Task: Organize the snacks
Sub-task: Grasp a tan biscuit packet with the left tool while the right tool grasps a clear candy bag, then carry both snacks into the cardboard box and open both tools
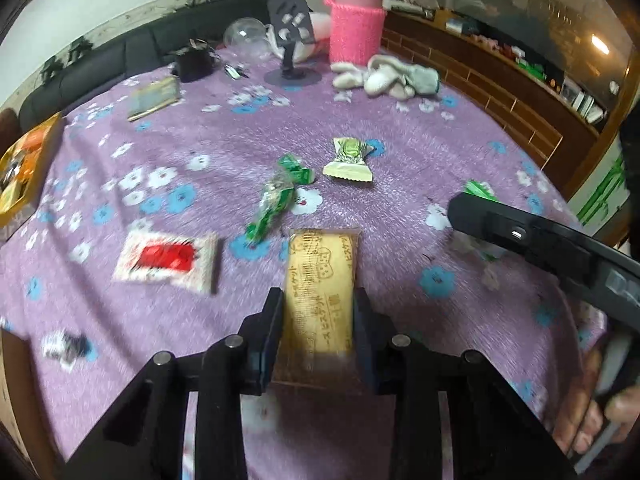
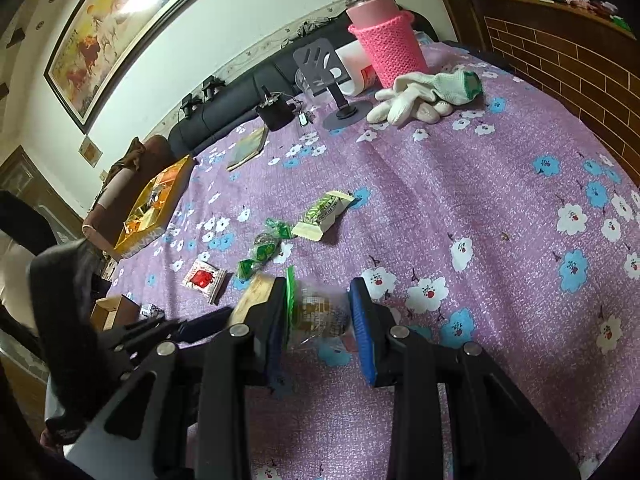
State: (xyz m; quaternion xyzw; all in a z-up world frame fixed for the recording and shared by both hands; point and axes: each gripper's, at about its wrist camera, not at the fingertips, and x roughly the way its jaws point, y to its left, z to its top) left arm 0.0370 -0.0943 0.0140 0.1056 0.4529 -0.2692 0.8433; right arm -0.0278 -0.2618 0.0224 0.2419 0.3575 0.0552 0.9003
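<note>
My left gripper [image 1: 319, 296] is shut on a long tan biscuit packet [image 1: 320, 264], with both pads against its sides, low over the purple flowered cloth [image 1: 400, 208]. My right gripper [image 2: 319, 284] is shut on a clear snack packet with a green edge [image 2: 316, 312]. The right tool's black body [image 1: 520, 236] shows at the right of the left wrist view, a hand [image 1: 592, 408] behind it. On the cloth lie twisted green candy wrappers [image 1: 276, 200], a green-and-white packet [image 1: 350, 160], a red-and-white sachet [image 1: 166, 258] and a small dark wrapper [image 1: 66, 346].
A yellow box [image 1: 24, 172] holding orange packets sits at the cloth's left edge. At the back stand a pink-sleeved flask [image 1: 356, 24], a phone stand [image 1: 292, 40], white gloves [image 1: 384, 76], a small black pot [image 1: 192, 64] and a booklet [image 1: 154, 98]. Brick-patterned wood [image 1: 500, 92] borders the right.
</note>
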